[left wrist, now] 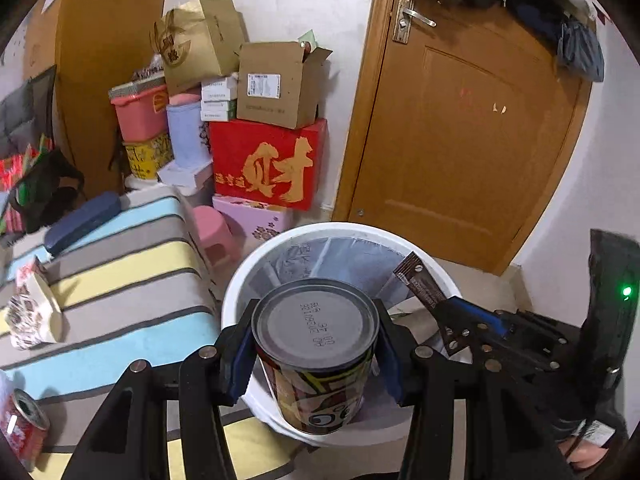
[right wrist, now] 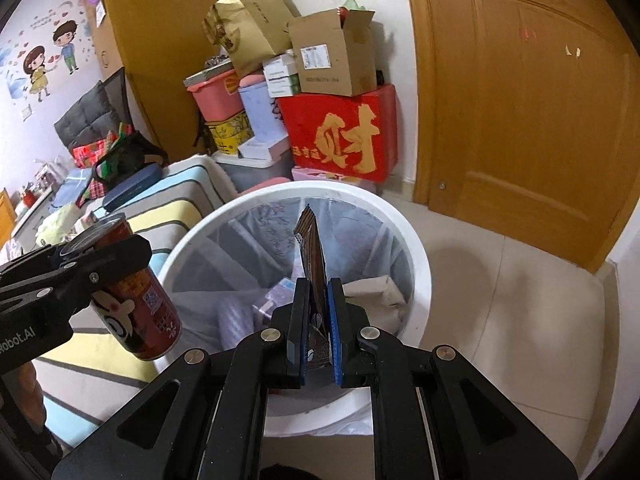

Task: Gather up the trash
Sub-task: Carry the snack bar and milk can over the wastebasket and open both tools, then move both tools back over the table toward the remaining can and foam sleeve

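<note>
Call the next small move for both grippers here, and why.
Probably open the right gripper first: its brown wrapper stands well inside the rim of the white lined bin, so it should drop in. The left gripper holds the can nearer the bin's edge; nudge it further over the bin before release.

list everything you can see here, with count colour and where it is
can: 1, red cartoon print, held above bin
wrapper: 1, brown, held over bin
bin: 1, white, lined, on floor by bed
opened can: 1, red, on bed
bed cover: 1, striped blue, yellow, grey
stool: 1, pink, beside bed
boxes: several, red, brown, pink, stacked by wall
door: 1, brown, shut
left hand-held gripper: black, clamping can
right hand-held gripper: black, clamping wrapper
</note>
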